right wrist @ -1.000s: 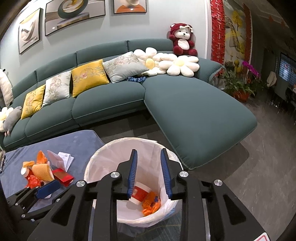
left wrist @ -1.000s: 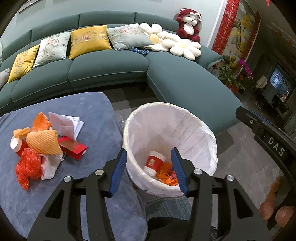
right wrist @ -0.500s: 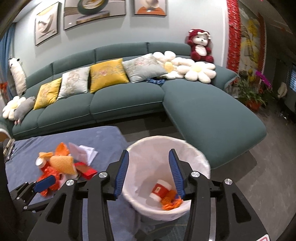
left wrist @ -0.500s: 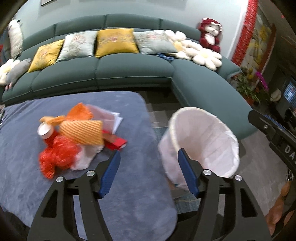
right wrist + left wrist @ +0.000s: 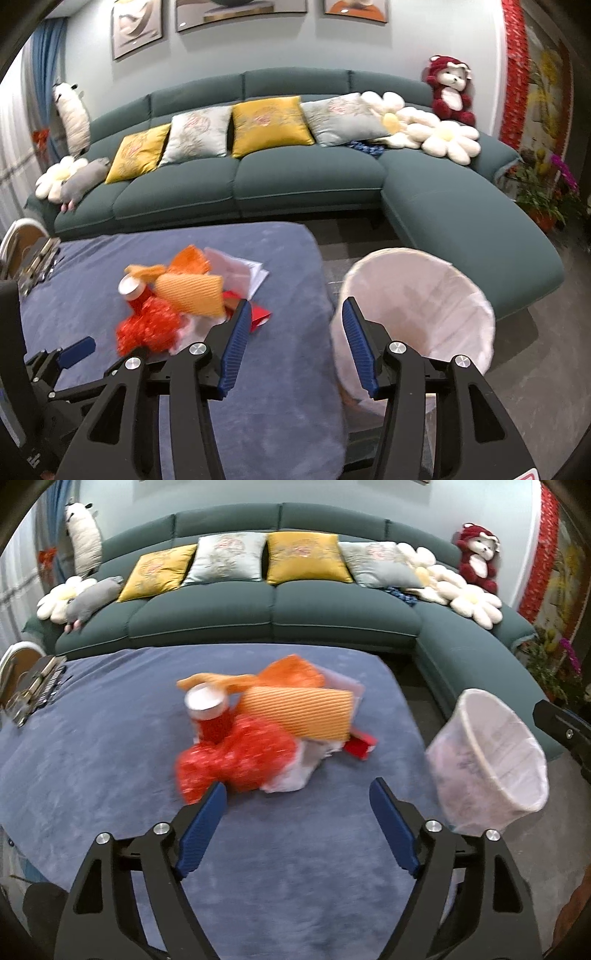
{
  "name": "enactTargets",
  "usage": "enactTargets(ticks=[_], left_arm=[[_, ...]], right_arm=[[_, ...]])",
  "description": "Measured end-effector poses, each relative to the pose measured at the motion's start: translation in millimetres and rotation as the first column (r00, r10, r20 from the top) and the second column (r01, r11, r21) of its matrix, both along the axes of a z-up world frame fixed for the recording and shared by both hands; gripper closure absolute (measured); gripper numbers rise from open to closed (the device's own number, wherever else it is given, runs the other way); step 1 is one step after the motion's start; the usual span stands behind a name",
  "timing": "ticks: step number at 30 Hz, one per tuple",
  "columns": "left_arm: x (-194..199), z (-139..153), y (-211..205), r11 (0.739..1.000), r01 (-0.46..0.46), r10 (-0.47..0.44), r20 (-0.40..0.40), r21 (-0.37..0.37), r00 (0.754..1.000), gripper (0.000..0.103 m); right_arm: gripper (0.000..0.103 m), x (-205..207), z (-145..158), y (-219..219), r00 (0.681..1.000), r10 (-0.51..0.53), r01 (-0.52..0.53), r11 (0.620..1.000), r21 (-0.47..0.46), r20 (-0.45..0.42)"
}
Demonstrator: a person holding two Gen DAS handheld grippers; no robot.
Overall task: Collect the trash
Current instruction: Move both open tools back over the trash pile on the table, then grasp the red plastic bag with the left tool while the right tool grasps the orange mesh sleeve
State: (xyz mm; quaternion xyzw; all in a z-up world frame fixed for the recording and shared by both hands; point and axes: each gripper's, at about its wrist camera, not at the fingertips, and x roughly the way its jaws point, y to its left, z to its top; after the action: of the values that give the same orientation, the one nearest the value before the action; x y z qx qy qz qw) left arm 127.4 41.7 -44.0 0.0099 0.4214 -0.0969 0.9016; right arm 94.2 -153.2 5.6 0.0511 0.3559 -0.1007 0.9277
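A trash pile lies on the blue-covered table (image 5: 92, 757): a red crinkly bag (image 5: 236, 757), a red paper cup (image 5: 208, 710), a ribbed orange-yellow packet (image 5: 299, 712), an orange wrapper (image 5: 291, 672), white paper (image 5: 343, 685) and a small red box (image 5: 360, 746). My left gripper (image 5: 295, 823) is open and empty, just short of the pile. A white-lined bin (image 5: 491, 760) stands off the table's right edge. My right gripper (image 5: 293, 345) is open and empty between the pile (image 5: 173, 306) and the bin (image 5: 417, 299). The left gripper's fingers (image 5: 77, 347) show at lower left.
A teal sectional sofa (image 5: 306, 181) with cushions and plush toys curves behind and right of the table. Metal objects (image 5: 35, 690) lie at the table's far left. Potted flowers (image 5: 546, 195) stand at the right wall.
Both grippers swung left from over the bin toward the table. The pile now sits ahead of the left gripper. The right jaws opened wider.
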Motion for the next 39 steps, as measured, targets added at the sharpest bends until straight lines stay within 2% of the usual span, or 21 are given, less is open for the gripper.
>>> enactTargets(ticks=[7, 17, 28, 33, 39], left_arm=[[5, -17, 44, 0.999, -0.045, 0.046, -0.006, 0.029, 0.999, 0.021], [33, -49, 87, 0.998, -0.056, 0.057, -0.055, 0.019, 0.997, 0.019], [78, -87, 94, 1.0, 0.02, -0.018, -0.102, 0.011, 0.995, 0.019], [95, -103, 94, 0.999, 0.051, -0.052, -0.134, -0.012, 0.99, 0.019], [107, -113, 88, 0.995, 0.092, -0.097, -0.152, -0.044, 0.984, 0.028]], right_arm=[[0.052, 14, -17, 41, 0.997, 0.057, -0.057, 0.998, 0.002, -0.042], [0.052, 49, -45, 78, 0.989, 0.111, -0.111, 0.994, 0.007, -0.102], [0.049, 102, -81, 80, 0.98, 0.108, -0.103, 0.994, 0.037, -0.169], [0.045, 129, -95, 76, 0.977, 0.113, -0.108, 0.993, 0.038, -0.182], [0.043, 158, -110, 69, 0.969, 0.134, -0.126, 0.991, 0.049, -0.208]])
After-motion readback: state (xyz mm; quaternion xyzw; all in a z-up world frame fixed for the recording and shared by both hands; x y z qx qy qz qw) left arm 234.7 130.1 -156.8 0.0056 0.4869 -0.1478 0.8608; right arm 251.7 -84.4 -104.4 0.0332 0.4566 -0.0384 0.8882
